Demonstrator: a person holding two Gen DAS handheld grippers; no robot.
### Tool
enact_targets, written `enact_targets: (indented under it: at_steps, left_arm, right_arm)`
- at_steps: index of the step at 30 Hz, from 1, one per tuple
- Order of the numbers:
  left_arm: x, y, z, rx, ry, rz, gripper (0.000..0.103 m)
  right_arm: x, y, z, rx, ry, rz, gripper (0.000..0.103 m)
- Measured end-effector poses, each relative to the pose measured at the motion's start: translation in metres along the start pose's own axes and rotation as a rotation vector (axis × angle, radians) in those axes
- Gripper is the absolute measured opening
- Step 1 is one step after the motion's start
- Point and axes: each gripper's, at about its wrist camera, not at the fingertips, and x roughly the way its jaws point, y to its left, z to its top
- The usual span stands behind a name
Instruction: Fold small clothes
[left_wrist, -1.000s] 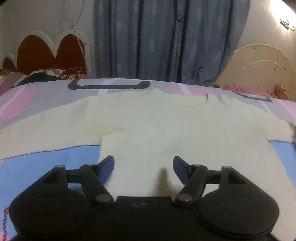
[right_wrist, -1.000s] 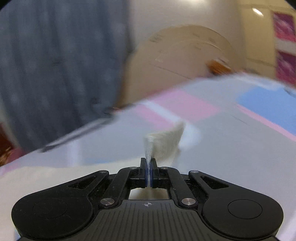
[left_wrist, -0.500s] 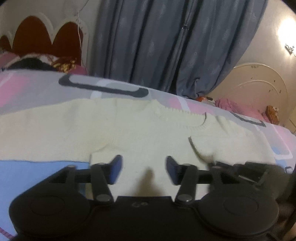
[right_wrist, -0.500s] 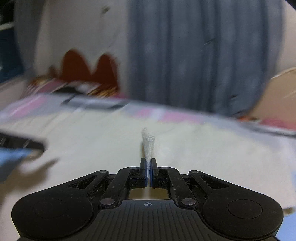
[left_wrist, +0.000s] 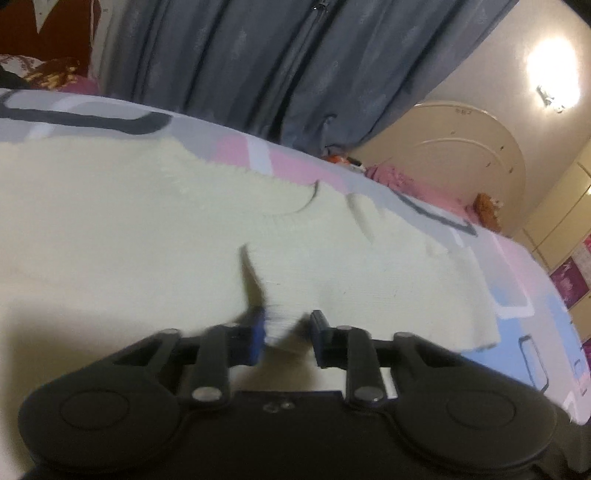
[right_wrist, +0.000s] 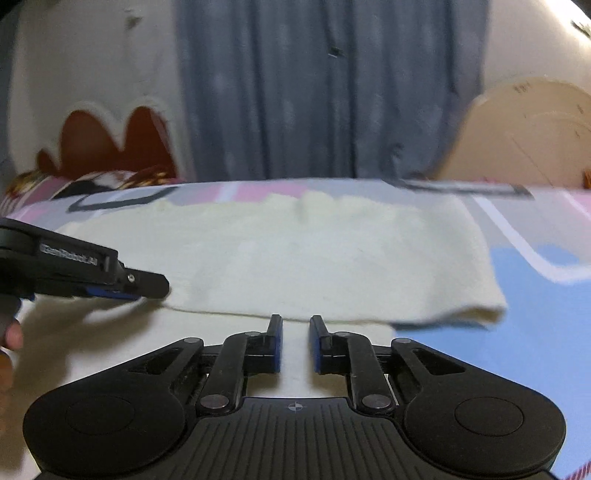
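Note:
A small cream knit sweater (left_wrist: 129, 236) lies flat on the patterned bed; its right sleeve (right_wrist: 332, 266) is folded across the body. My left gripper (left_wrist: 286, 334) is open, low over the sweater, with the end of the folded sleeve between its fingers. It also shows from the side in the right wrist view (right_wrist: 122, 286), at the sleeve's left end. My right gripper (right_wrist: 295, 343) is open a little and empty, just in front of the folded sleeve's near edge.
The bedsheet (right_wrist: 535, 295) has blue, pink and grey blocks. A grey curtain (right_wrist: 325, 88) hangs behind the bed. A red and white headboard (right_wrist: 110, 144) stands far left, a cream headboard (right_wrist: 524, 133) far right.
My right gripper carried the sleeve end across the sweater's body and let it go, opening. My left gripper moved forward and right to the sleeve end.

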Motion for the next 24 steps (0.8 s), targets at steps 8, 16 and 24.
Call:
enact_targets:
  at_steps: [8, 16, 24]
  left_arm:
    - [-0.061, 0.052, 0.013, 0.047, -0.185, 0.130, 0.006]
    - [-0.072, 0.088, 0.009, 0.043, -0.181, 0.222, 0.006]
    - [-0.085, 0.101, 0.001, 0.016, -0.233, 0.271, 0.006]
  right_arm:
    - [-0.007, -0.016, 0.001, 0.025, 0.000, 0.002, 0.016]
    - [0.001, -0.014, 0.001, 0.044, 0.001, 0.010, 0.016]
    - [-0.009, -0.027, 0.007, 0.051, -0.007, -0.002, 0.016]
